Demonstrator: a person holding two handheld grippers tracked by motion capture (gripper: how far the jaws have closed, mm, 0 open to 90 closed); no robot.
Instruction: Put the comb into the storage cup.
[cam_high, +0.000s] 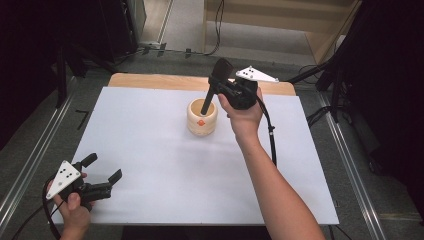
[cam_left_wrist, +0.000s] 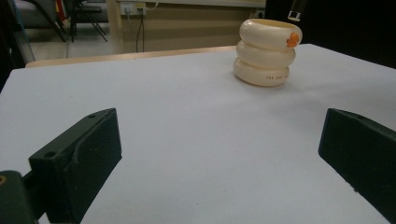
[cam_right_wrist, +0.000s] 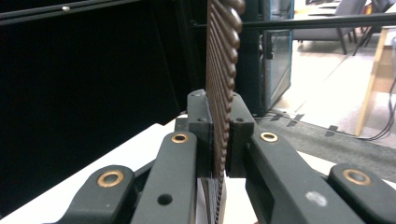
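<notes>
Item 1, left gripper (cam_high: 102, 172): held at the near left corner of the table, well apart from the holder; jaws spread wide with nothing between them, as the left gripper view confirms; judged idle

Item 2, white table sheet (cam_high: 165, 165): bare between the near edge and the holder; no further articles are seen lying on it

Item 3, cream holder (cam_high: 202, 117): a ribbed, ring-stacked cup with a small orange mark on its side, seen also in the left gripper view (cam_left_wrist: 267, 52); it stands upright near the middle of the table, toward the far side

Item 4, dark ribbed tool (cam_high: 214, 86): a long brown-black piece with a broad head at the top; its lower end is seen inside the mouth of the holder, its shaft leaning up and away to the right of the holder; whether the tip rests on the bottom cannot be told

Item 5, right gripper (cam_high: 220, 87): held just beyond and to the right of the holder; jaws clamped on the tool's ridged shaft, the pads pressing it from both sides in the right gripper view (cam_right_wrist: 219, 135)

Progress, as judged: the tool has been carried to the holder and entered at the rim; lowering it fully, releasing the clamp and drawing the right gripper clear are taken to remain
</notes>
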